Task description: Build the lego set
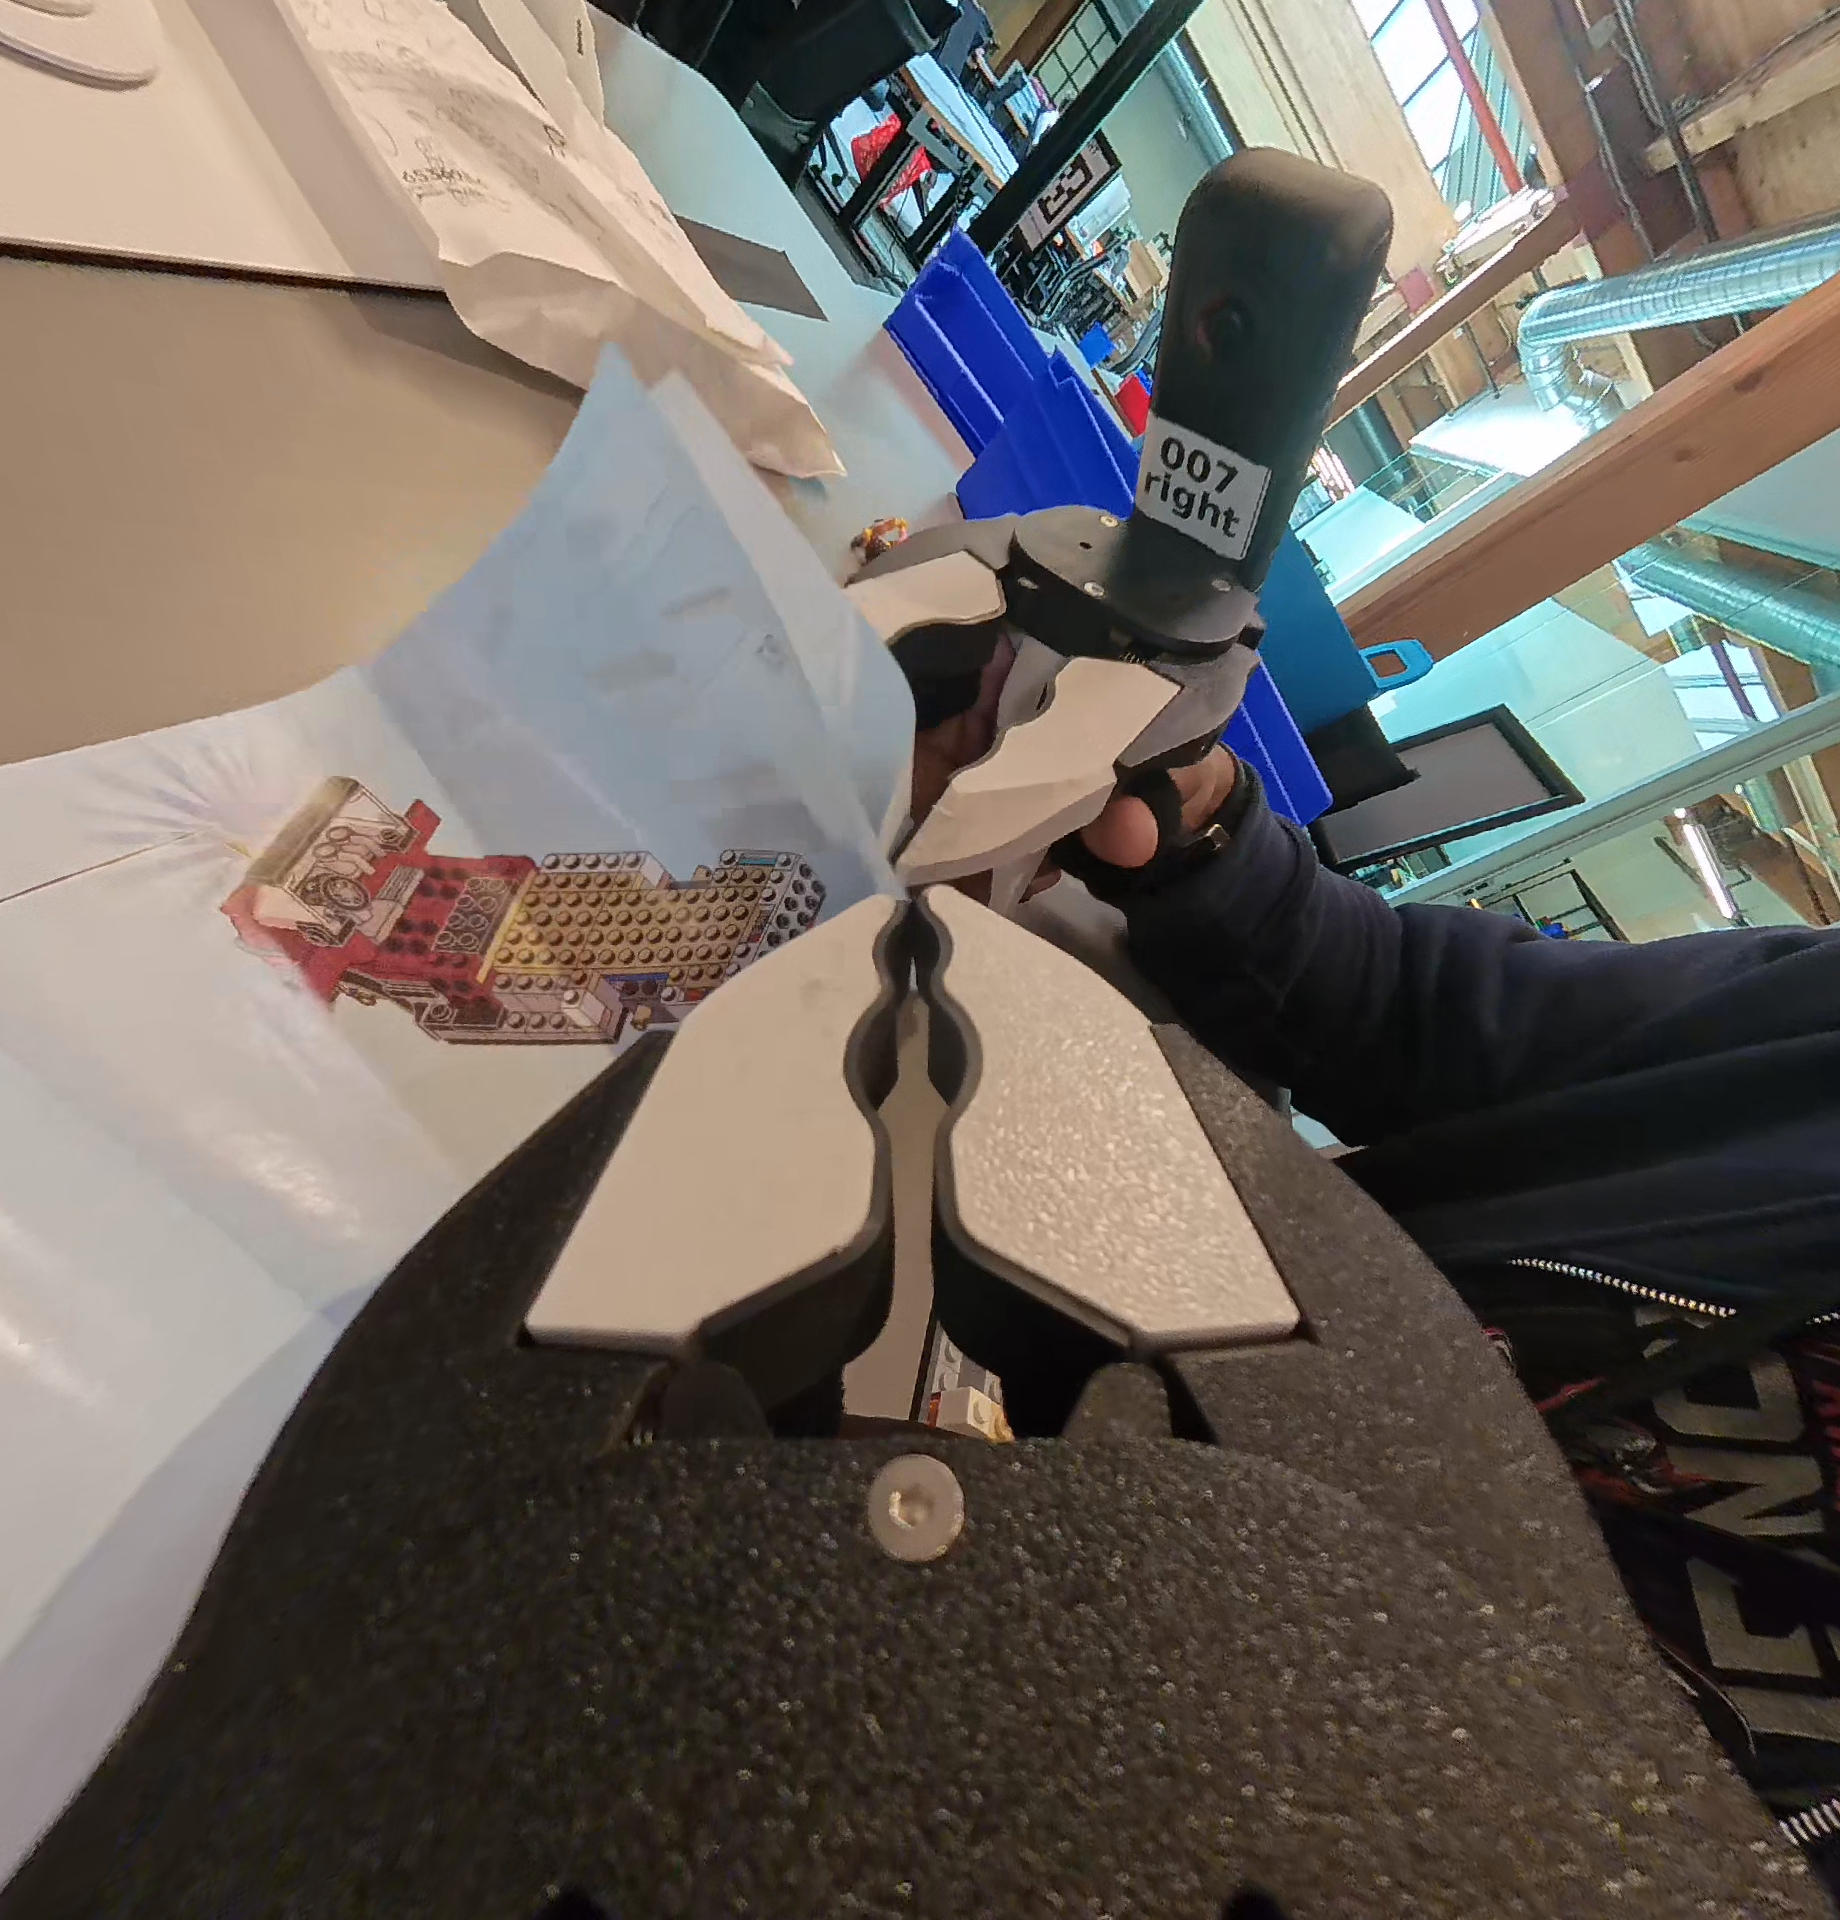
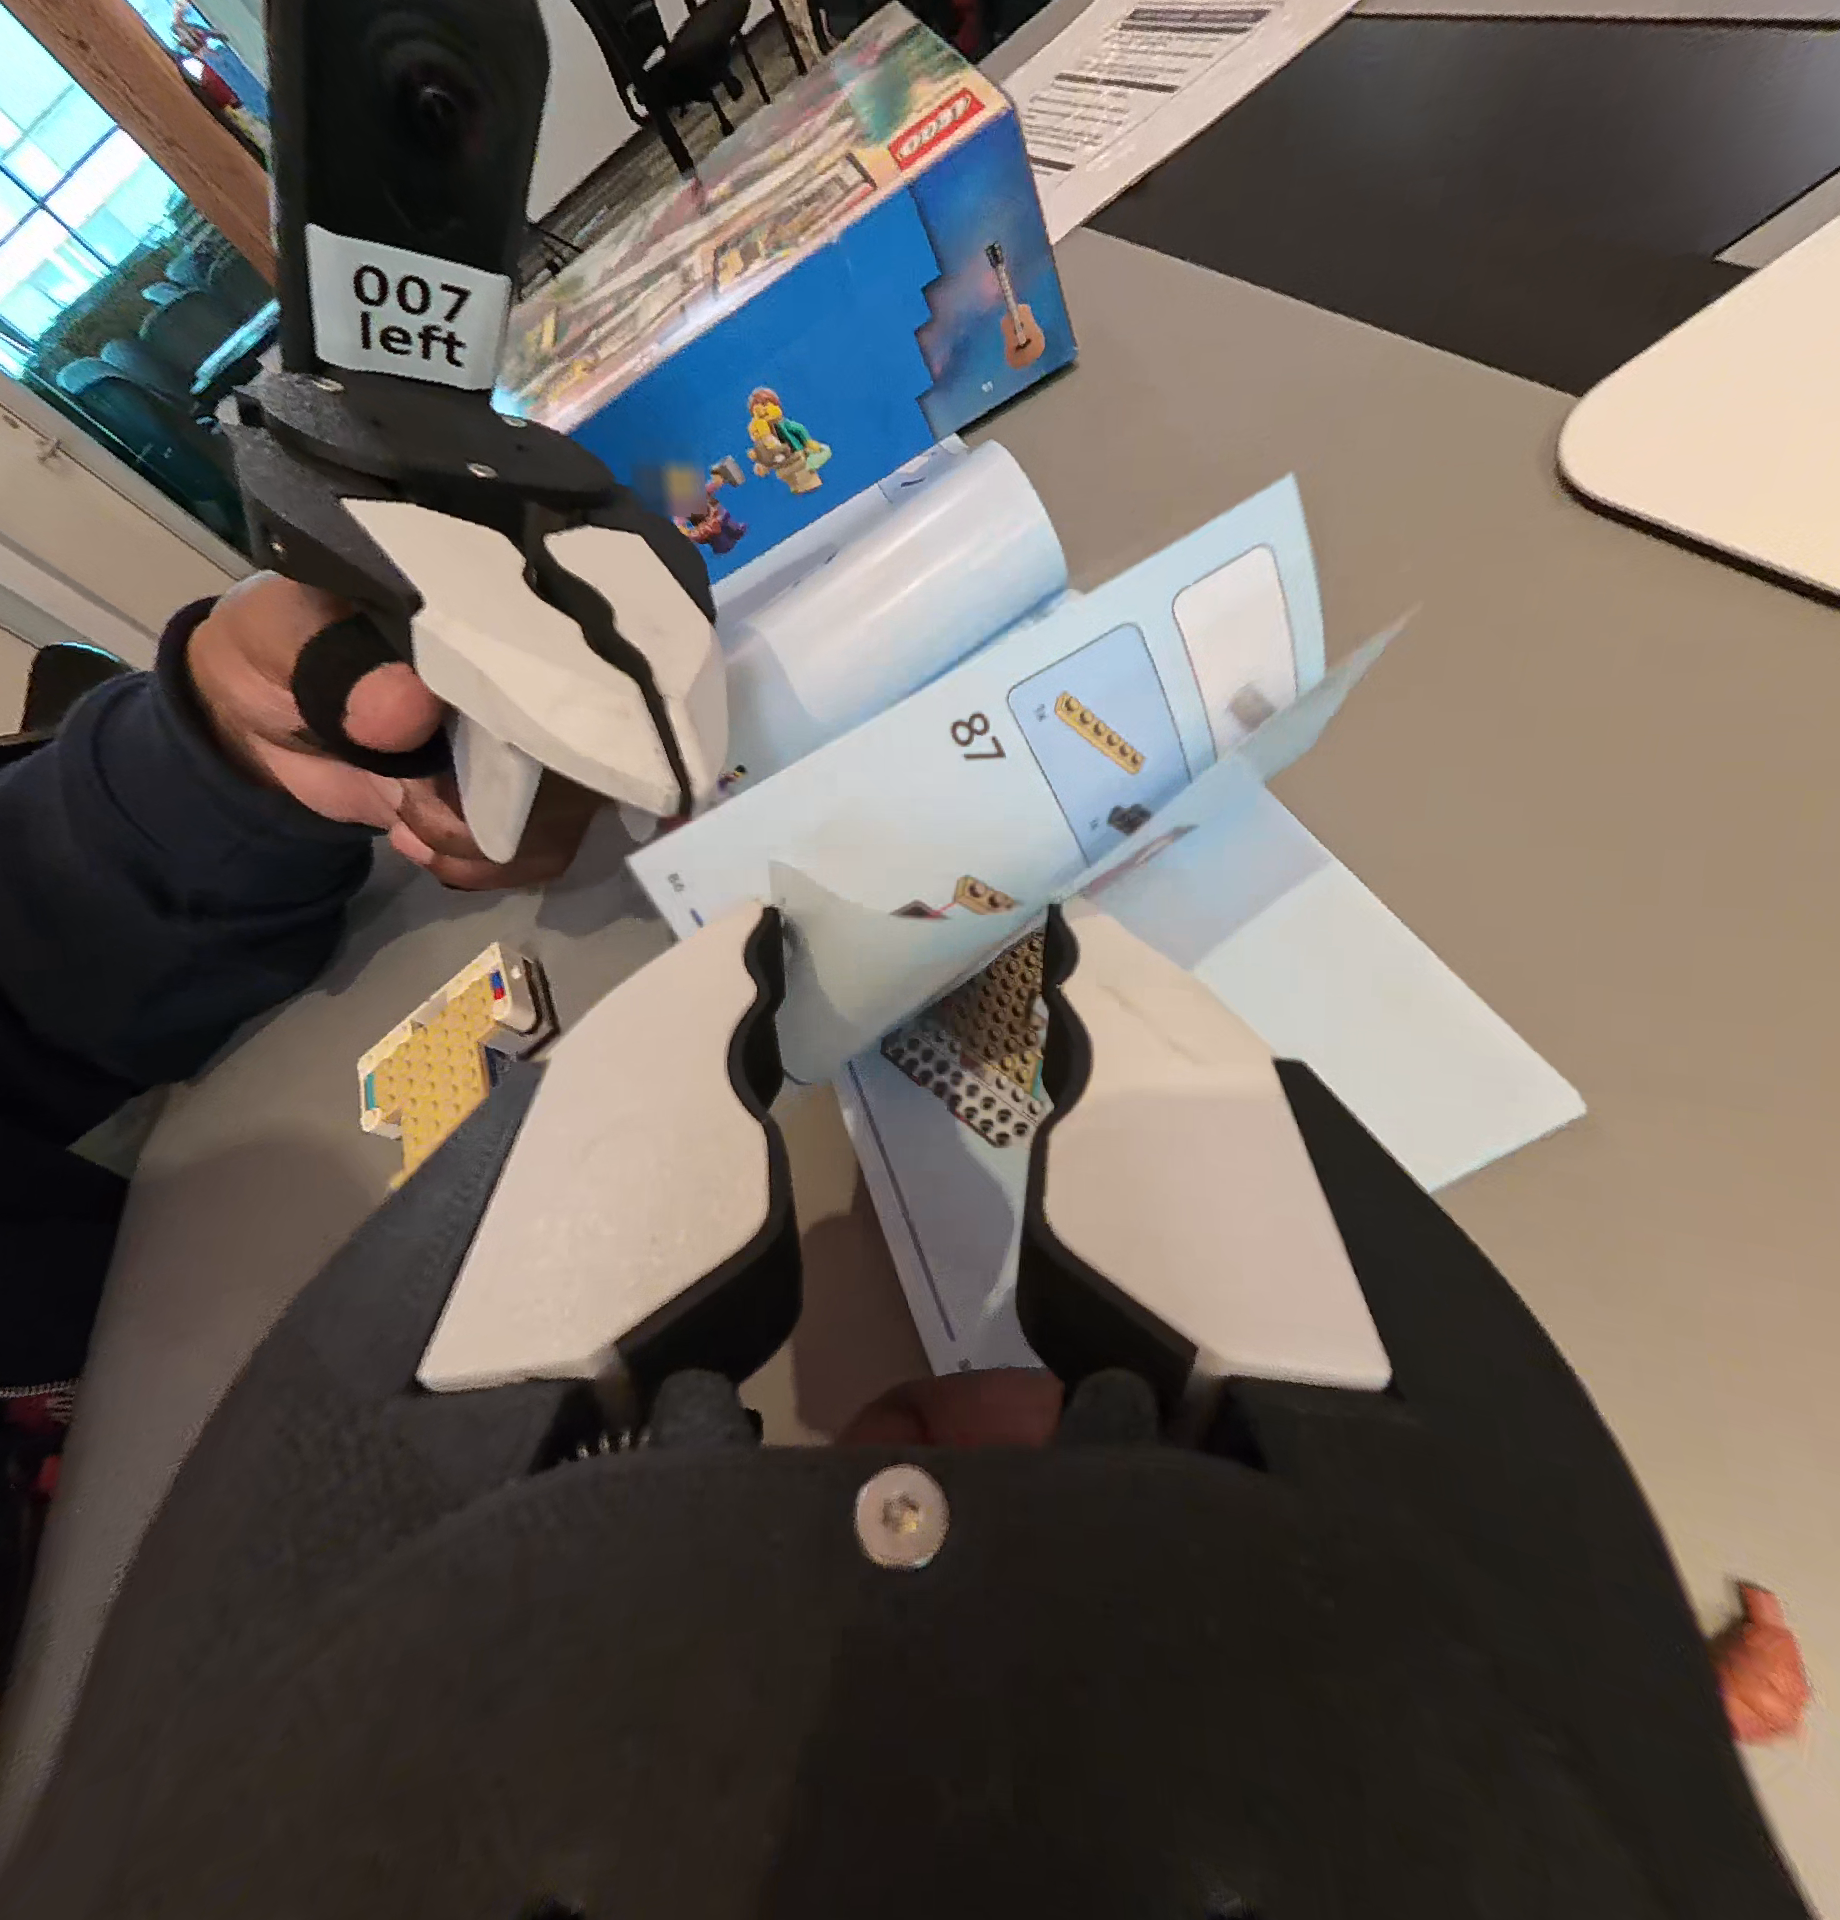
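**Claws at a loose booklet page**

Right claw (image 2: 911, 925) of mine stands wide open at the centre of its own view. A lifted page (image 2: 864, 966) curls up between its two fingers. The page's corner lies against the tip of the finger on the left of the frame, and the other finger is clear of it, so nothing is gripped. My left claw (image 1: 911, 914) is closed tip to tip. It hovers just above the near edge of the booklet (image 2: 895, 790), and I cannot tell whether a sheet is nipped in it.

The booklet lies open and flat on the grey table (image 2: 1415, 520), at the middle of the right wrist view. It sits in front of the blue toy box (image 2: 791, 312) at upper centre.

I judge the page very light, limp and glossy. It bows under its own weight, would slide off smooth pads, and would crease or tear if pulled hard near the spine. The free corner or outer edge looks the best place to pinch it.

The pale blue pages are thin coated paper printed with brick diagrams. A small tan and white brick assembly (image 2: 438, 1060), hard and studded, rests at lower left. A rounded white board (image 2: 1726, 468) lies at the right edge. Crumpled paper sheets (image 1: 542, 208) sit at upper left of the left wrist view, with blue plastic bins (image 1: 1009, 364) beyond them.
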Motion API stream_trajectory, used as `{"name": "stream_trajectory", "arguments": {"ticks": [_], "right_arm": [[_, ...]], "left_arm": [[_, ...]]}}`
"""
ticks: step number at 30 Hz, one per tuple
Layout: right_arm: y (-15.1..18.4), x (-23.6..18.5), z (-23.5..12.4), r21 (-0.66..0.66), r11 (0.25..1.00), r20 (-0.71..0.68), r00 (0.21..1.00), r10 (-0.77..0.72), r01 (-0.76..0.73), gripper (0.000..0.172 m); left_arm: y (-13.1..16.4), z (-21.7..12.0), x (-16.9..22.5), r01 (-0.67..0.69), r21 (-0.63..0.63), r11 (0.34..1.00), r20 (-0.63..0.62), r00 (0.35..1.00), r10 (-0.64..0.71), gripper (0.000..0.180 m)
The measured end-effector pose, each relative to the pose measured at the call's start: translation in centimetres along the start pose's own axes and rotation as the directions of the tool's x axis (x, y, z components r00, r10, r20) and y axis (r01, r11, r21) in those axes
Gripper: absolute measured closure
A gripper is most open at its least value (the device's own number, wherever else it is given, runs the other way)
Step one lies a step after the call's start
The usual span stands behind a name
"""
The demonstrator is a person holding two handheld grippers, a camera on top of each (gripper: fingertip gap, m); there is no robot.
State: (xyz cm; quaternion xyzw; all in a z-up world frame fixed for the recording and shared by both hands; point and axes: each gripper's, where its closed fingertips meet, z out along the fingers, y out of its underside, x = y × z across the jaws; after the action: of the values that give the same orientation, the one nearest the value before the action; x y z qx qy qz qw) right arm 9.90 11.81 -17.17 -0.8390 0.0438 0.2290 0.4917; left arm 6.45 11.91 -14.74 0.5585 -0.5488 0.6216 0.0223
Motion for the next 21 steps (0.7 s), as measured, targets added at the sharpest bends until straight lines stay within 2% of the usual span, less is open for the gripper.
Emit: {"name": "stream_trajectory", "arguments": {"ticks": [6, 9, 14, 17, 21], "right_arm": [[1.1, 2.4, -1.4, -0.100, 0.992, -0.143, 0.986, -0.085, 0.071, 0.116], [1.4, 2.5, -1.3, -0.111, 0.991, -0.148, 0.985, -0.085, 0.069, 0.117], [1.8, 2.3, -0.7, -0.129, 0.988, -0.158, 0.982, -0.103, 0.083, 0.117], [1.7, 1.9, -0.5, -0.127, 0.988, -0.150, 0.983, -0.108, 0.090, 0.117], [1.7, 1.4, -0.2, -0.130, 0.986, -0.145, 0.982, -0.123, 0.104, 0.117]], "left_arm": [[0.0, 0.0, -0.2, 0.011, 0.001, 1.000, 0.003, 1.000, -0.011, 0.180], [0.4, 0.4, -0.6, 0.005, -0.016, 1.000, 0.030, 1.000, -0.005, 0.180], [0.8, 1.1, -0.3, -0.050, -0.053, 0.997, 0.080, 0.995, 0.054, 0.146], [1.3, 1.5, -0.6, -0.071, -0.084, 0.994, 0.133, 0.988, 0.081, 0.140], [2.7, 2.3, -1.6, -0.051, -0.142, 0.988, 0.197, 0.977, 0.079, 0.145]]}}
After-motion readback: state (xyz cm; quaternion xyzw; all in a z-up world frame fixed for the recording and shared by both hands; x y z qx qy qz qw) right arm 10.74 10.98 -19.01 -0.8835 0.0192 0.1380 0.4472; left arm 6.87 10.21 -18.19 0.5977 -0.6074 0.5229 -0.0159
